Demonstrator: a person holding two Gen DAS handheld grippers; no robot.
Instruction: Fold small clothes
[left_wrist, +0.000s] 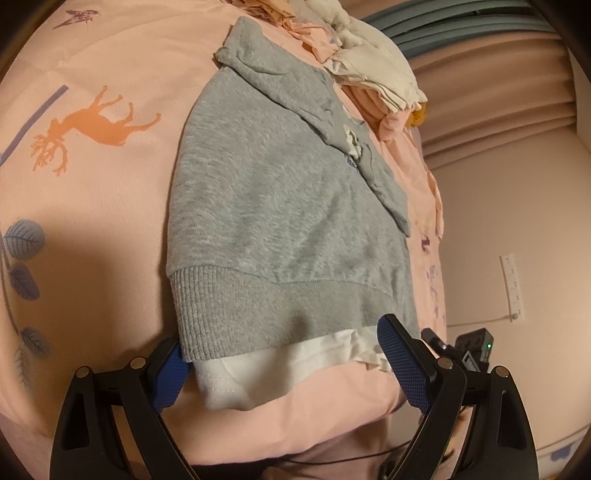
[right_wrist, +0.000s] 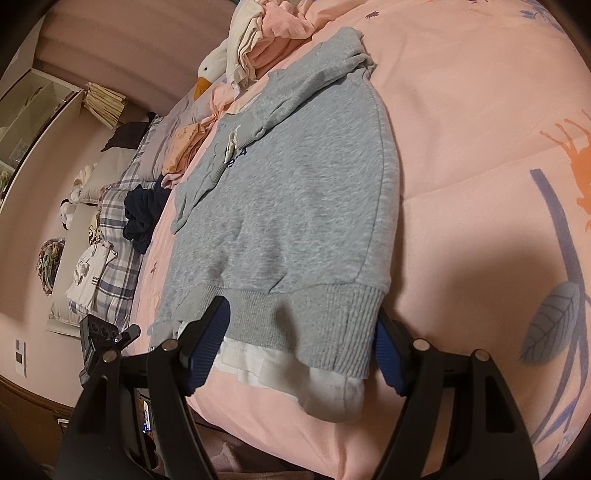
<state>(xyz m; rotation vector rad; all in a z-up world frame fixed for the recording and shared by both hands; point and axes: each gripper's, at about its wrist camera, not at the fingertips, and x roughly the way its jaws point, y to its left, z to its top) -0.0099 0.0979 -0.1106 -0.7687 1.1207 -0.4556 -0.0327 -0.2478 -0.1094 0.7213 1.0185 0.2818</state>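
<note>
Lying flat on the pink quilt (left_wrist: 92, 206), the grey sweatshirt (left_wrist: 273, 206) is showing its ribbed hem (white lining peeking below) nearest both grippers. The left gripper (left_wrist: 284, 365) and right gripper (right_wrist: 299, 350) are gaping wide, straddling that hem's corners.

Small grey fleece sweatshirt with ribbed hem (left_wrist: 280, 221) (right_wrist: 295, 206) lies flat on the pink printed duvet, hem nearest the cameras. Both sleeves folded inward across the chest (partly covering dark blue print). White inner hem layer (left_wrist: 258, 373) (right_wrist: 325, 387) sticks out below the ribbing, slightly rumpled.
</note>
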